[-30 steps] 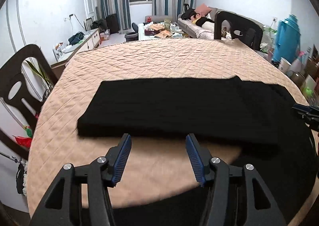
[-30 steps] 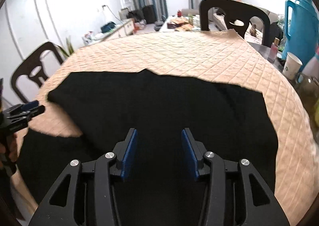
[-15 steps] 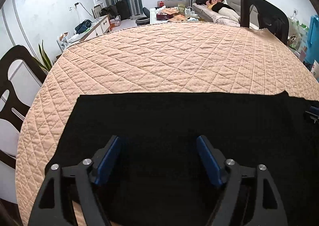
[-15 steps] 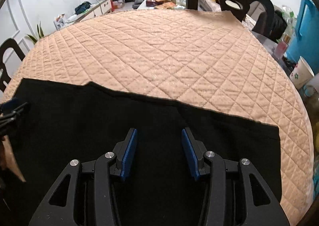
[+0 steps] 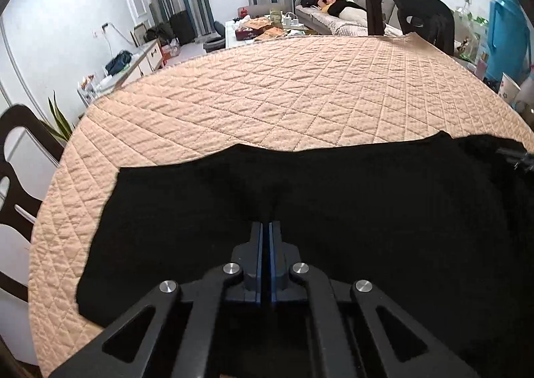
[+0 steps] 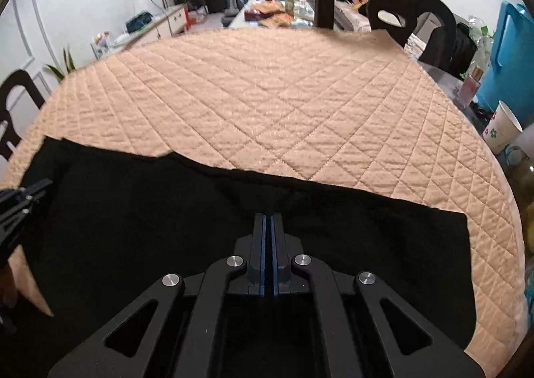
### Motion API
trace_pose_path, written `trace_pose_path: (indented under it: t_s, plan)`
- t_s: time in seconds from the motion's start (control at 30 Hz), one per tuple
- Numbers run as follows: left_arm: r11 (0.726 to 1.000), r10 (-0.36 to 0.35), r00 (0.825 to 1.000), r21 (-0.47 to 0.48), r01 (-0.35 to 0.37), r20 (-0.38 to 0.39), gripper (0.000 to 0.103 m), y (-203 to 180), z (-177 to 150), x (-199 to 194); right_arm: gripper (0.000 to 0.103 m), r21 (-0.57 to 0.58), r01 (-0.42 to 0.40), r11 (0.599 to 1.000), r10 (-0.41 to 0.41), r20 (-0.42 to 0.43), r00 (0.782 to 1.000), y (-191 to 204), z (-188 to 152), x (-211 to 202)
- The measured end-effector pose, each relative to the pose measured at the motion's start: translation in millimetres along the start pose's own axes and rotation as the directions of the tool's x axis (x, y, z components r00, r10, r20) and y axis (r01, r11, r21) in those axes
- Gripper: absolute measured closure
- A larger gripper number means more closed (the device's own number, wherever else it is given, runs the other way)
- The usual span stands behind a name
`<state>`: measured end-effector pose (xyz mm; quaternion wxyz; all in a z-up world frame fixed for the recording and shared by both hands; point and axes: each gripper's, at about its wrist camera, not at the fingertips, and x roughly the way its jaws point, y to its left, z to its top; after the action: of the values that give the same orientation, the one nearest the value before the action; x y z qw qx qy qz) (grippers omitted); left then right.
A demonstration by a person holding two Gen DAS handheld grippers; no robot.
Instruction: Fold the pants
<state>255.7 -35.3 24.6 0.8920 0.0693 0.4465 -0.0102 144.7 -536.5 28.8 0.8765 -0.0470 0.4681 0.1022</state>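
Black pants (image 5: pixel 367 204) lie flat across the near part of a table with a peach quilted cover (image 5: pixel 283 94). My left gripper (image 5: pixel 266 224) is shut, its blue pads pinching the black fabric, which puckers at the tips. In the right wrist view the pants (image 6: pixel 150 211) fill the lower frame, and my right gripper (image 6: pixel 268 217) is shut on the fabric too. The left gripper also shows at the left edge of the right wrist view (image 6: pixel 20 201). The right gripper shows at the right edge of the left wrist view (image 5: pixel 517 157).
Dark wooden chairs stand at the far side (image 6: pixel 383 4) and at the left (image 5: pixel 16 161). A paper cup (image 6: pixel 502 127), a blue jug (image 6: pixel 510 54) and bottles crowd the right side. A sofa (image 5: pixel 337 17) and a low table lie beyond.
Both grippers have moved forward over the pants and closed from open to shut on the fabric.
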Motion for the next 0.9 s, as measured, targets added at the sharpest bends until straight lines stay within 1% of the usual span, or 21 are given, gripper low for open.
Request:
trace_pose_path:
  t_s: [0.07,0.13,0.23,0.33,0.4,0.43,0.47,0.5,0.53,0.57,0.6,0.63,0.7,0.73,0.8,0.83,0.87,0.9]
  plan:
    - [1.000,-0.008,0.999,0.008,0.007,0.033,0.099,5.7,-2.2,-13.4,0.102,-0.011,-0.029,1.000,0.030,0.041,0.999,-0.3,-4.3,-21.6]
    - [1.000,-0.028,0.997,0.000,0.028,0.071,0.099,10.0,-7.2,-35.1,0.102,-0.025,-0.059,0.998,0.061,0.074,0.995,1.4,-8.6,-41.5]
    - [0.999,-0.050,0.987,0.003,0.051,0.151,0.099,12.8,-24.1,-77.2,0.102,-0.062,-0.091,0.994,0.099,0.153,0.983,4.9,-34.0,-90.2]
    - [0.996,-0.089,0.966,0.015,0.088,0.241,0.099,14.3,-58.1,-125.7,0.102,-0.059,-0.131,0.990,0.141,0.219,0.966,-1.3,-64.4,-127.7]
    - [0.992,-0.123,0.949,0.012,0.125,0.290,0.099,16.9,-91.0,-153.1,0.102,-0.050,-0.139,0.989,0.148,0.280,0.948,-5.7,-100.2,-154.1]
    - [0.991,-0.134,0.943,0.011,0.137,0.304,0.099,17.2,-106.8,-161.5,0.102,-0.040,-0.147,0.988,0.152,0.302,0.941,-9.0,-116.4,-163.5]
    - [0.988,-0.148,0.939,0.010,0.153,0.309,0.099,16.8,-123.2,-167.0,0.102,-0.019,-0.164,0.986,0.161,0.324,0.932,-13.1,-141.1,-173.6]
    - [0.984,-0.170,0.936,0.007,0.176,0.307,0.099,15.1,-144.4,-171.0,0.103,-0.001,-0.174,0.985,0.164,0.334,0.928,-15.8,-158.6,-178.8]
    - [0.981,-0.185,0.937,0.003,0.193,0.298,0.099,13.0,-160.5,-171.6,0.103,0.018,-0.183,0.983,0.166,0.342,0.925,-17.9,-176.0,-182.8]
    - [0.978,-0.199,0.938,0.000,0.208,0.284,0.099,12.4,-175.2,-169.8,0.103,0.045,-0.198,0.979,0.170,0.349,0.922,-20.2,-200.6,-185.8]
    - [0.975,-0.211,0.940,-0.013,0.222,0.269,0.101,10.3,-193.3,-166.2,0.103,0.068,-0.210,0.975,0.174,0.347,0.921,-22.5,-216.7,-185.9]
    - [0.972,-0.219,0.943,-0.023,0.232,0.252,0.101,8.3,-204.8,-162.4,0.103,0.094,-0.220,0.971,0.177,0.338,0.925,-24.9,-228.9,-184.3]
    - [0.961,-0.252,0.947,-0.063,0.269,0.202,0.101,9.9,-224.6,-151.8,0.103,0.169,-0.235,0.957,0.178,0.294,0.939,-37.1,-252.2,-173.8]
    - [0.955,-0.264,0.946,-0.085,0.283,0.187,0.101,13.2,-228.4,-149.7,0.103,0.190,-0.243,0.951,0.185,0.279,0.942,-41.3,-257.5,-170.2]
    - [0.948,-0.274,0.939,-0.106,0.300,0.208,0.101,19.3,-231.1,-159.0,0.103,0.230,-0.262,0.937,0.200,0.259,0.945,-52.2,-264.8,-163.8]
    - [0.950,-0.263,0.939,-0.109,0.292,0.224,0.099,21.3,-228.1,-164.5,0.103,0.245,-0.263,0.933,0.198,0.259,0.945,-55.7,-265.1,-162.6]
    - [0.952,-0.256,0.938,-0.107,0.286,0.234,0.097,23.6,-224.1,-168.7,0.097,0.265,-0.269,0.926,0.197,0.269,0.943,-58.0,-266.2,-163.8]
    - [0.953,-0.255,0.936,-0.100,0.285,0.242,0.091,23.6,-218.6,-171.9,0.092,0.280,-0.277,0.919,0.198,0.280,0.939,-59.4,-266.2,-164.8]
